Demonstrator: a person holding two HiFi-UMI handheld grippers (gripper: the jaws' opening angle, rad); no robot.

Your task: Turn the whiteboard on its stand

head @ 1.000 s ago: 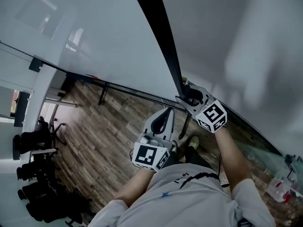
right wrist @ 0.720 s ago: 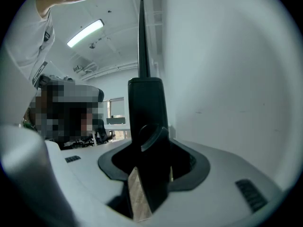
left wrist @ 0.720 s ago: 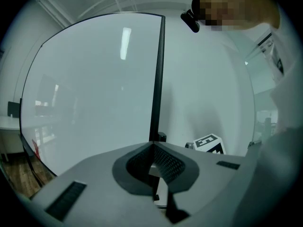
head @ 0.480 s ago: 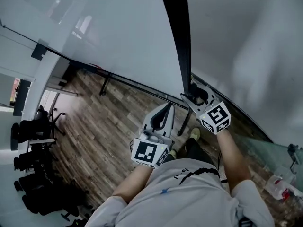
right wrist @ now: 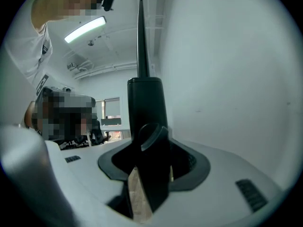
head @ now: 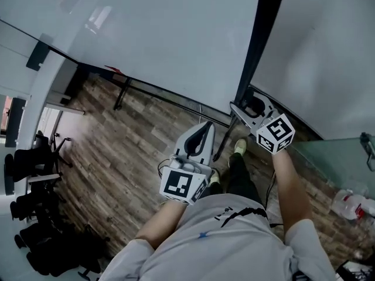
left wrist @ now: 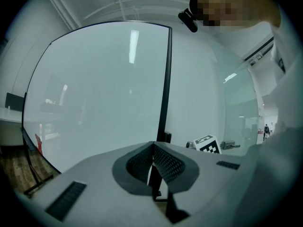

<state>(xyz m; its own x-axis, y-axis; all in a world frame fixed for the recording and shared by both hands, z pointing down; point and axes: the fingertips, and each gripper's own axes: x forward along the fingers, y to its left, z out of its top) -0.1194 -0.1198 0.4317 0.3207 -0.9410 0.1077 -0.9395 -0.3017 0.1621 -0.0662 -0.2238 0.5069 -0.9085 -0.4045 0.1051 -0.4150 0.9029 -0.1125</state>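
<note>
Right gripper on the board edge: turning step, as I judge it
Right gripper (head: pixel 251 106) pinches the black frame edge (right wrist: pixel 145 103) of the whiteboard (head: pixel 164 34), panel stretching away to that gripper's left; left gripper (head: pixel 204 131) sits back of it, jaws pressed together on nothing, clear of the board. Next: probably walk the edge round, pinch kept firm. No readable writing, only square markers on each cube (head: pixel 276 133)

The whiteboard (head: pixel 164 34) has a smooth, glossy face that mirrors the ceiling lamps, and its black frame (head: pixel 258 45) looks smooth and half-matt. The floor (head: pixel 117 163) is of wood planks with a coarse, streaky grain. The left gripper (left wrist: pixel 152 148) is matt grey plastic, its pads (left wrist: pixel 166 163) dark and finely ribbed.
</note>
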